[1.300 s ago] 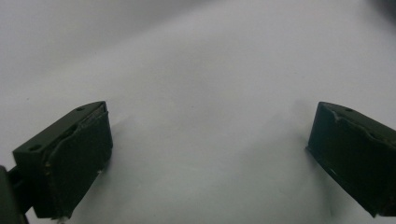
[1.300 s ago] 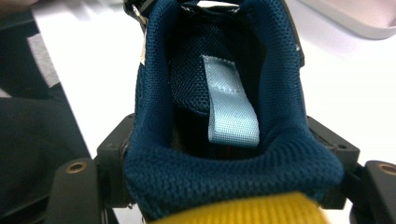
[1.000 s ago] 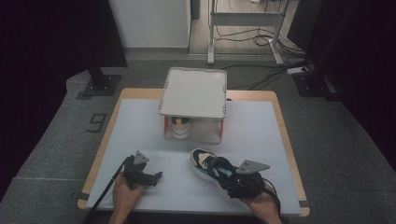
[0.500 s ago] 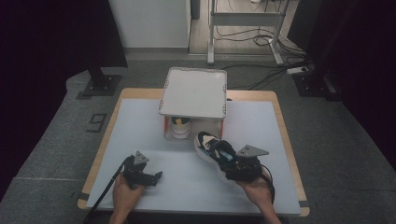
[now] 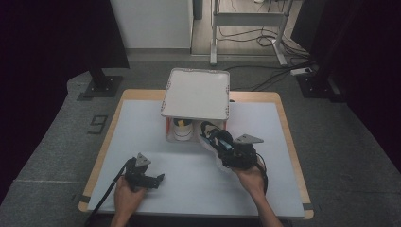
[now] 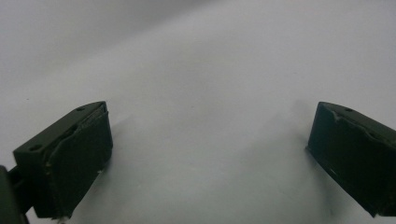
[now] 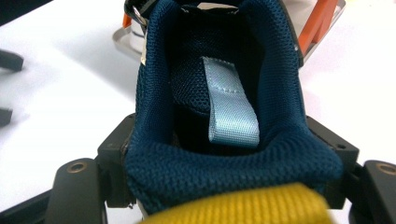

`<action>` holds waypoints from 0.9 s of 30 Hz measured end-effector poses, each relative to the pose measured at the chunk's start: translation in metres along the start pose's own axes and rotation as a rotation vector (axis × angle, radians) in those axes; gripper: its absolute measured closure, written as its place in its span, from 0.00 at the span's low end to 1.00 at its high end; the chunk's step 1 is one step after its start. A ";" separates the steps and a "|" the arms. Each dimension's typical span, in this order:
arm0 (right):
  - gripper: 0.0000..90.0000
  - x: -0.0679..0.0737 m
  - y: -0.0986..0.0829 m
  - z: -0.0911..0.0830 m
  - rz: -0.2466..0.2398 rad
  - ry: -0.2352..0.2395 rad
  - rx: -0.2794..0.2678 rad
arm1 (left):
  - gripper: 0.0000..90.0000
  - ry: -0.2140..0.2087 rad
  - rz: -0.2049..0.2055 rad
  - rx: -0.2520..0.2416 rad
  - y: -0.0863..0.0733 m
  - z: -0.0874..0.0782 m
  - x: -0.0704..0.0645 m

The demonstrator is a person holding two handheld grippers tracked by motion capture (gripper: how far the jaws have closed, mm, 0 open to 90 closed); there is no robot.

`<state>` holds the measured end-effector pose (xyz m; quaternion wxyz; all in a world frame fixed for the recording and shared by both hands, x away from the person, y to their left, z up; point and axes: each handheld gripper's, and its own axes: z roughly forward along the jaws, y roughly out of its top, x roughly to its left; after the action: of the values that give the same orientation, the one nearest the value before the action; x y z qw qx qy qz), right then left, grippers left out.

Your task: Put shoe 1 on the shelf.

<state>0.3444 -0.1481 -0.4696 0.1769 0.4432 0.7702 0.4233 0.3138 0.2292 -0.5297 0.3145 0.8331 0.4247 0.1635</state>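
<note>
The right gripper (image 5: 226, 150) clamps a shoe (image 5: 213, 138) at its heel, one black jaw pressing each side of the padded collar; gripping the stiff rear lets the toe lead, and the toe points toward the shelf rack (image 5: 196, 93) at the middle of the desk's far edge. The shoe sits just in front of the rack's lower opening, right of centre on the desk (image 5: 142, 123), apparently lifted or barely grazing the surface; contact cannot be confirmed. A second, white shoe with a yellow interior (image 5: 181, 129) occupies the left half of the lower level, so the free right half is the likely destination. In the right gripper view the collar lining (image 7: 224, 172) is dark blue open-weave mesh, soft and compressible, with a smooth pale-blue woven pull loop (image 7: 231, 105) on the tongue and a yellow knitted band at the heel edge. The rack carries a flat white tray-shaped top with raised rim on orange uprights (image 7: 317, 23). The left gripper (image 5: 153, 179) rests near the desk's near-left corner, jaws spread wide and holding nothing, parked clear of the working path. The desk covering is a smooth matte white sheet over a wood-edged board.
</note>
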 end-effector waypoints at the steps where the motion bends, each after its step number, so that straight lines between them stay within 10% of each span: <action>1: 0.29 0.000 0.002 0.002 0.003 -0.004 -0.003 | 0.00 0.000 0.002 0.001 0.000 0.000 0.000; 27: 0.28 0.003 0.032 0.061 0.052 -0.154 0.015 | 0.00 0.001 0.000 -0.003 0.000 0.000 0.000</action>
<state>0.3997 -0.1075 -0.4791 0.2211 0.4954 0.7457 0.3867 0.3135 0.2291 -0.5297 0.3157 0.8326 0.4244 0.1647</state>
